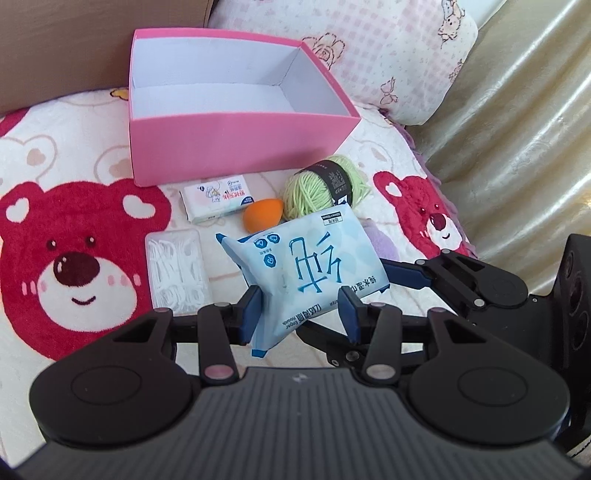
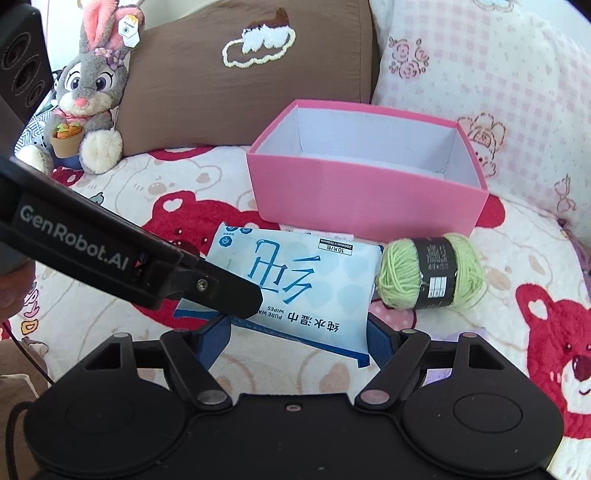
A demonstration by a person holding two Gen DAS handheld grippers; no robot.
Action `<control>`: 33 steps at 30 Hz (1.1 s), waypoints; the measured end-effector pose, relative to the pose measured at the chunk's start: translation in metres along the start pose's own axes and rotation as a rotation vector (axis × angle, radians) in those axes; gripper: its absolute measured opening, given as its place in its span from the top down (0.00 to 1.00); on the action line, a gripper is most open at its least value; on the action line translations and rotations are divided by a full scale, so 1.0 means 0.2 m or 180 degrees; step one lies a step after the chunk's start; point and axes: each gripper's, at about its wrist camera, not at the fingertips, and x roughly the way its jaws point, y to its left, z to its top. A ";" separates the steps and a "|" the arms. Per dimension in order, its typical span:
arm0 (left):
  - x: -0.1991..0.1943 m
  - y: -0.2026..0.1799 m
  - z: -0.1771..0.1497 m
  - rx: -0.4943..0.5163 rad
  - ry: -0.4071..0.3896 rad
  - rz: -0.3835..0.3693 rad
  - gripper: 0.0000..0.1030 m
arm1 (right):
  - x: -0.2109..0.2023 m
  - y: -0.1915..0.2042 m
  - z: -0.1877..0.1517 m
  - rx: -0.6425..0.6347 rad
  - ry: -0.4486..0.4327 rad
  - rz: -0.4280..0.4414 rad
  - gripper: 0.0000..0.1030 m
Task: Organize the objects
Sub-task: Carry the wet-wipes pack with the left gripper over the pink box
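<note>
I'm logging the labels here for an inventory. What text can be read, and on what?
"PURE WA… WIPES", partly hidden, and "200mm×150mm": wet wipes pack.
"GenRobot.AI": left gripper, on its body, right wrist view.
Too small or blurred: tissue pack, yarn band, bunny's tag.

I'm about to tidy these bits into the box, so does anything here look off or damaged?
Nothing looks spilled or damaged. The only unusual thing: the wet wipes pack is held off the blanket, tilted, by both the left tool and the right tool at once. The pink box stands upright and empty.
</note>
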 end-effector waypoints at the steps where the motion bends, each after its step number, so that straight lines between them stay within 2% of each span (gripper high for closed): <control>1: -0.01 0.00 0.00 0.0017 -0.0014 0.0002 0.58 | -0.01 0.01 0.01 -0.0025 -0.0018 -0.0019 0.21; 19: -0.16 -0.07 0.06 0.0243 -0.0144 0.0008 0.58 | -0.13 0.08 0.09 -0.0258 -0.0243 -0.0196 0.21; 27: -0.18 -0.10 0.13 0.0267 -0.0127 -0.0008 0.58 | -0.15 0.10 0.16 -0.0600 -0.0244 -0.0328 0.21; 33: -0.21 -0.13 0.21 0.0384 -0.0213 0.0033 0.58 | -0.15 0.05 0.23 -0.0504 -0.0270 -0.0260 0.21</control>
